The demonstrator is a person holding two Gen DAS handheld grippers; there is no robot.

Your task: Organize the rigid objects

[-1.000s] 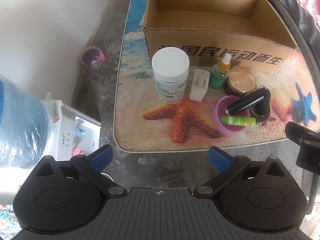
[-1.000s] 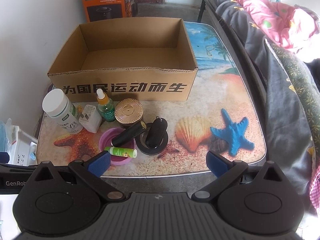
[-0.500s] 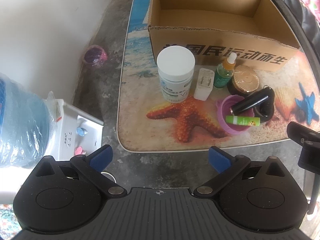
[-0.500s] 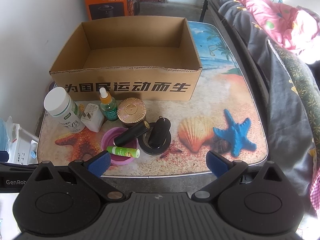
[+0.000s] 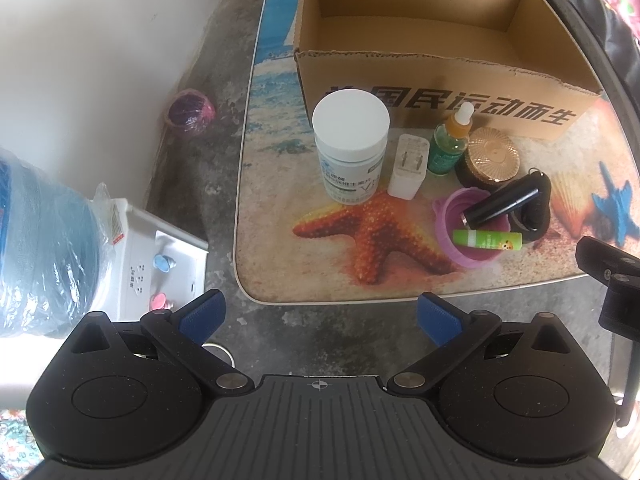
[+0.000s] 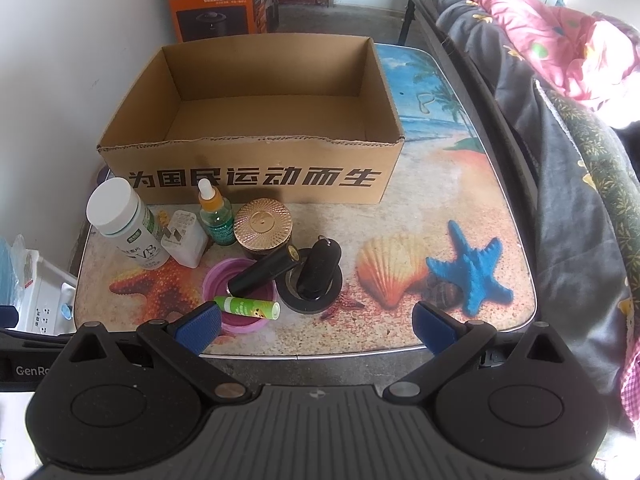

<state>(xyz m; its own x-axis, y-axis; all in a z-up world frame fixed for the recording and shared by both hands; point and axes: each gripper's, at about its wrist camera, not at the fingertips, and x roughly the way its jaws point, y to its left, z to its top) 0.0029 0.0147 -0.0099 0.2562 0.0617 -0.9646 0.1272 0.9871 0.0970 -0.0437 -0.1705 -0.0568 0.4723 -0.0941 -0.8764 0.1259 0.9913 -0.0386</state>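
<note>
An empty cardboard box (image 6: 256, 176) (image 5: 440, 80) stands at the back of the beach-print table (image 6: 440, 200). In front of it sit a white-capped pill bottle (image 5: 350, 148) (image 6: 124, 228), a white charger plug (image 5: 410, 166) (image 6: 184, 238), a green dropper bottle (image 5: 450, 142) (image 6: 216, 216) and a gold-lidded jar (image 5: 492, 158) (image 6: 262, 228). A black tube (image 6: 264, 270) and a green lip balm (image 6: 248, 307) (image 5: 488, 239) lie across a purple cup (image 6: 216, 280). A black fob (image 6: 320, 266) rests on a black tape roll (image 6: 312, 300). My left gripper (image 5: 320, 316) and right gripper (image 6: 316, 322) hover open off the table's near edge, holding nothing.
Left of the table, a blue water jug (image 5: 40, 248) sits on a white dispenser (image 5: 156, 256), and a purple object (image 5: 190, 110) lies on the concrete floor. An orange appliance box (image 6: 220, 0) stands behind. A bed with dark and pink bedding (image 6: 560, 80) runs along the right side.
Both grippers have drifted slightly closer to the table; the objects appear a little larger. Nothing on the table has moved, and both grippers stay open.
</note>
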